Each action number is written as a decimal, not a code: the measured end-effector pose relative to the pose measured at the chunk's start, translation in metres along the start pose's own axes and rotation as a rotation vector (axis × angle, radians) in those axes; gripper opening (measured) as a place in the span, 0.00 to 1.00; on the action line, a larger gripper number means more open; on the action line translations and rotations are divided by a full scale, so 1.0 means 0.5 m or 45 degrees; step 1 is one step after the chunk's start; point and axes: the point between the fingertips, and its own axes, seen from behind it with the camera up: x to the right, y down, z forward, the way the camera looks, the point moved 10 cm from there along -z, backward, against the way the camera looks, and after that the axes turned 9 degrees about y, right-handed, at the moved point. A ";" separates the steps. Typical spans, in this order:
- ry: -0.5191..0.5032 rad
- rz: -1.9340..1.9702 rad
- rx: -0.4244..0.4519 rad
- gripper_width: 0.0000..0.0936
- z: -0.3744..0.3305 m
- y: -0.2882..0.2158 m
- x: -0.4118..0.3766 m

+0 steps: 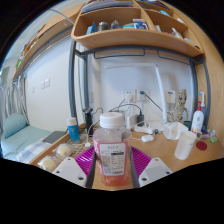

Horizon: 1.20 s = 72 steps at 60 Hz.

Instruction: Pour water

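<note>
A clear plastic bottle [112, 150] with a white cap, a white label and pinkish liquid stands upright between my fingers. My gripper [112, 170] is shut on the bottle: both purple pads [84, 160] press against its sides. A white cup [185, 146] stands on the wooden desk [165, 158], ahead of the fingers to the right. The bottle hides the desk directly in front of me.
A blue-capped container [72, 129] stands ahead on the left. Small bottles [197, 122] and crumpled white paper [172, 130] sit at the right near the wall. A wooden shelf [130, 35] with items hangs above the desk. Cables run down the wall behind.
</note>
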 end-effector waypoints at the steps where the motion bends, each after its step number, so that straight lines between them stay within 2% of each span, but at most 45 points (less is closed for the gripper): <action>1: 0.003 0.012 0.004 0.58 0.001 0.002 0.000; 12: 0.028 0.363 -0.037 0.57 0.023 -0.034 0.051; 19: 0.109 0.670 -0.032 0.58 0.054 -0.085 0.127; 24: 0.161 0.956 -0.071 0.57 0.078 -0.110 0.182; 34: 0.148 1.463 -0.100 0.56 0.117 -0.137 0.266; 49: 0.066 2.013 -0.308 0.56 0.162 -0.136 0.303; 72: 0.084 2.384 -0.384 0.56 0.168 -0.109 0.347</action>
